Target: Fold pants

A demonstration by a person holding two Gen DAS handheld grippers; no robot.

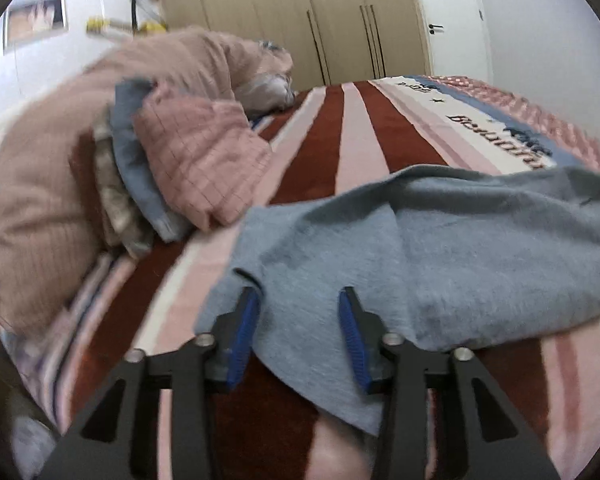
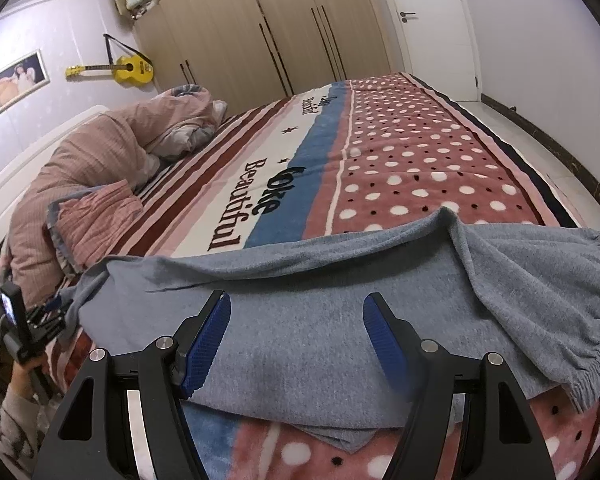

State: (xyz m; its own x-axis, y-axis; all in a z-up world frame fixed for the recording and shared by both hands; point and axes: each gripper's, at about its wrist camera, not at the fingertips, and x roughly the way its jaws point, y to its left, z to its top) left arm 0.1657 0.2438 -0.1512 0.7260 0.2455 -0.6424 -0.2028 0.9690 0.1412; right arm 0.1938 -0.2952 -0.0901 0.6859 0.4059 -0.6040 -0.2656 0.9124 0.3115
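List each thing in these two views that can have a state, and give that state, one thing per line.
Blue-grey pants: lying across the blanket, folded over lengthwise, waistband bunched.
Left gripper: fingers apart, pants edge between them, not pinched.
Right gripper: fingers apart over the pants, holding nothing.
Striped and dotted blanket: spread flat.
Pink duvet: heaped up.
Wardrobe doors: shut.
White door: shut.
Yellow guitar: hanging on the wall.

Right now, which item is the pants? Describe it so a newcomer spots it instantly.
Start at the bed's patterned blanket, striped on one side, polka-dotted on the other. Across its near edge lie the pants, grey-blue fleece, lying flat, with a gathered elastic band at the right end. The pink checked garment and the pink quilt sit heaped by the headboard; only the pants are grey-blue and spread out.
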